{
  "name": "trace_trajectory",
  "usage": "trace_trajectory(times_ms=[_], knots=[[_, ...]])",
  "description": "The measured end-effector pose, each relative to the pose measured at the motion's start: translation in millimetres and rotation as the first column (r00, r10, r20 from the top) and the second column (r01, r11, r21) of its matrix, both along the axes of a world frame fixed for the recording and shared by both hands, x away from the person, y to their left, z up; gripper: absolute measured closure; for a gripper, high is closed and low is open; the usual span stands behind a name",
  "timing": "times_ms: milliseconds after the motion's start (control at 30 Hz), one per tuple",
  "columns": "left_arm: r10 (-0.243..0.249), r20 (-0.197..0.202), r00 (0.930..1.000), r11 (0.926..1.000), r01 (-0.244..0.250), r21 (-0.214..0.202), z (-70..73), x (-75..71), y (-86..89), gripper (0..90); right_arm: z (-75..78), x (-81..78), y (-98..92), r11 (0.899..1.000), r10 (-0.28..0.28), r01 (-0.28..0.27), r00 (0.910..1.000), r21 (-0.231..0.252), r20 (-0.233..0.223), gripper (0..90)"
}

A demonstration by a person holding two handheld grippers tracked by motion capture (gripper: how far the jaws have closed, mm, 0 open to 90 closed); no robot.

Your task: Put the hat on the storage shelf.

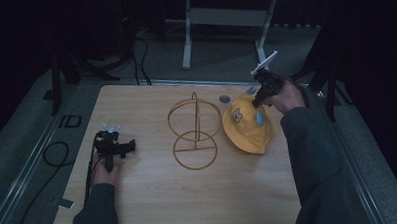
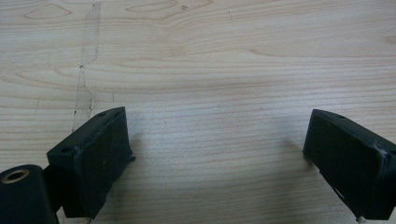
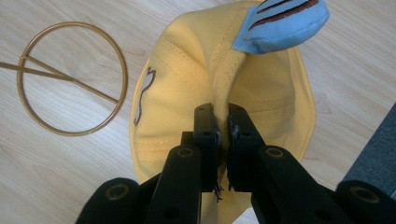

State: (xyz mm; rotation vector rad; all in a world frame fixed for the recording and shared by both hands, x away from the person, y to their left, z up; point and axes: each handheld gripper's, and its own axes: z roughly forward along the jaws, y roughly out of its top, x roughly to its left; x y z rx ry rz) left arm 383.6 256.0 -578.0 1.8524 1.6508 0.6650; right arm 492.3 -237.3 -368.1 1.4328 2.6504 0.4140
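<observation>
Near the desk's left edge, about midway along it, the left gripper (image 1: 130, 146) lies low over the wood in the person's left hand (image 1: 104, 171), pointing toward the middle of the desk. In the left gripper view its two black jaws stand spread wide with only bare wood grain (image 2: 210, 84) between them; they pinch nothing and touch no object, though whether the jaws rest on the surface or hang just above it is hard to tell from these angles. A strip of clear tape (image 2: 86, 70) runs along the desk just beyond the left jaw.

At the desk's centre stands a gold wire hat stand (image 1: 194, 132): a round base ring on the wood and an upright hoop rising from it. It is near the hat but not touching it.

Toward the right edge, in the far half of the desk, is a yellow bucket hat (image 1: 247, 125) with a small cartoon patch on the front and a light-blue ear flap (image 3: 280, 23) on its side. The right gripper (image 1: 257, 103) comes down onto the hat's crown from above, held in the right hand (image 1: 286, 96). In the right gripper view its jaws are pressed together on a raised fold of the yellow fabric (image 3: 223, 121), pinching it tightly at the top of the crown, so the cloth gathers into a ridge between the pads. The brim nearest the person appears to rest on the desk.
</observation>
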Motion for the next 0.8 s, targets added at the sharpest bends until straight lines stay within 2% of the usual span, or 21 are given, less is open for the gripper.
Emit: trace_trajectory(times_ms=[533, 800], knots=[[0.000, 0.000, 1.0000, 1.0000, 0.000, 0.000, 0.0, 0.0, 0.0, 7.3, 30.2, -13.8, -1.4, 0.997, 0.070, -0.069, 0.9955, -0.023, 0.064, 84.3], [0.000, 0.000, 1.0000, 1.0000, 0.000, 0.000, 0.0, 0.0, 0.0, 7.3, 42.1, -27.5, -0.7, 0.988, 0.152, -0.149, 0.9845, -0.038, 0.087, 84.3]])
